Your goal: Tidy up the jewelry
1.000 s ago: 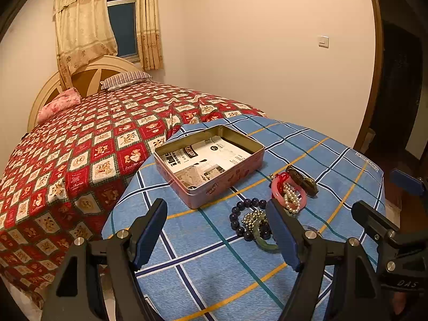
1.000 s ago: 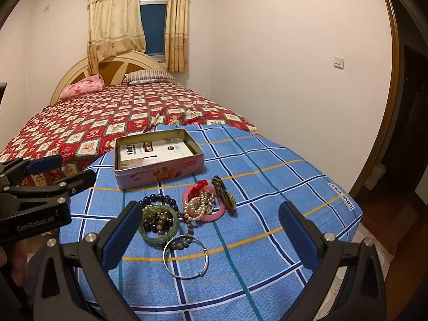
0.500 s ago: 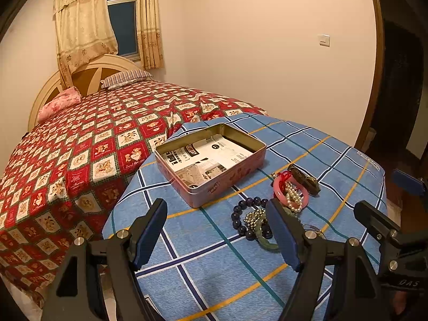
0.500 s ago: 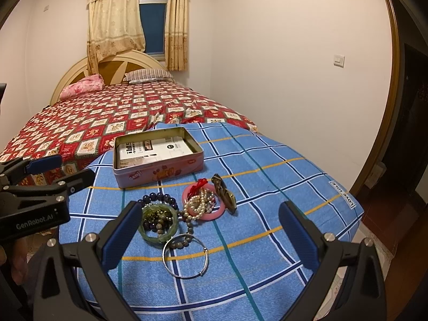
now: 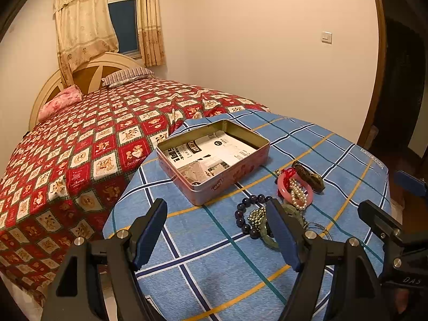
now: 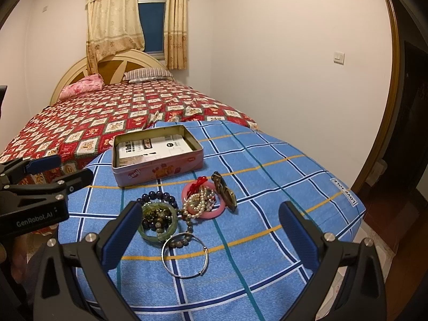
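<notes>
Hardly anything has shifted: both grippers, left (image 5: pixel 216 234) and right (image 6: pixel 211 234), hover spread wide above the heaped bead bracelets (image 6: pixel 160 218) beside the open pink rectangular tin (image 6: pixel 157 169).

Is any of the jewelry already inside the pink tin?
No, the pink tin holds only printed paper, while the green bangle, pink bangle and silver bangle lie on the blue cloth.

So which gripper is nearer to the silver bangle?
Right. The right gripper hangs just over the silver bangle, jaws wide open; the left gripper is off to its left, nearer the tin.
</notes>
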{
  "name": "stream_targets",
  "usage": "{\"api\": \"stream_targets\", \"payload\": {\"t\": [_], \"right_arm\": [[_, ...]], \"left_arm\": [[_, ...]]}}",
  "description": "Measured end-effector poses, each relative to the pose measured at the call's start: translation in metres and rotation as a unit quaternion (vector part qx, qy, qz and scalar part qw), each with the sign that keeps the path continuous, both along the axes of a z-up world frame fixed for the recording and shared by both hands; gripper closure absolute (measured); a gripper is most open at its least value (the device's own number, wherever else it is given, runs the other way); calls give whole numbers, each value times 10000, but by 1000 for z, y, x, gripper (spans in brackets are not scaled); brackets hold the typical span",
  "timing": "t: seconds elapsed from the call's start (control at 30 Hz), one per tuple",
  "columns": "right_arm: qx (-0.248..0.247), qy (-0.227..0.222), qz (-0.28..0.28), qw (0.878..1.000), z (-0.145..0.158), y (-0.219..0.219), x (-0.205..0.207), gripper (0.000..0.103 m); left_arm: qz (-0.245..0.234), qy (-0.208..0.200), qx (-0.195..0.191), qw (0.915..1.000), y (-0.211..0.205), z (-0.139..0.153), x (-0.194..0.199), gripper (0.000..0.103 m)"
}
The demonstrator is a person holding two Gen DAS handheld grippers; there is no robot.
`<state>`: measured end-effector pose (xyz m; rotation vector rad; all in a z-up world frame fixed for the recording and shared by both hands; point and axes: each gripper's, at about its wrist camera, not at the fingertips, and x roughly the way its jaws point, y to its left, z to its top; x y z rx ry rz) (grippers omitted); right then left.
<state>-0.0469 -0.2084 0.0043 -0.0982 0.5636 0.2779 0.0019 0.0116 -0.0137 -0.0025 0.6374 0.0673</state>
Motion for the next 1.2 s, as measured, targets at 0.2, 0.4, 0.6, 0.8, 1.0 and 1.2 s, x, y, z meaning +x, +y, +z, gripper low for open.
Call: {"api": "stream_targets", "payload": {"t": [0.2,0.4,0.6,0.8,1.0,1.2], "right_arm": [[-3,155,32,9999,-20,-1,7,0],[-145,655,75,9977,-56,-5,23,26],[-126,1127,179,9934,-80,-11,34,47],[-35,1309,321,9909,-86,-13,38,56],[-103,1469,561,9875,-94,-6,42,72],[-153,1517,712,9857,-95,-3,43,95]], "left_arm": [[29,167,64,9998,-3,-15,13,27],[-58,436,94,9990,-11,-40,30,27],[-444,592,233,9970,-37,-55,43,28],[-720,878,302,9931,-57,-75,64,48],[-869,1032,139,9908,-59,-86,71,83],[-1035,853,-25,9910,-58,-77,60,96]]}}
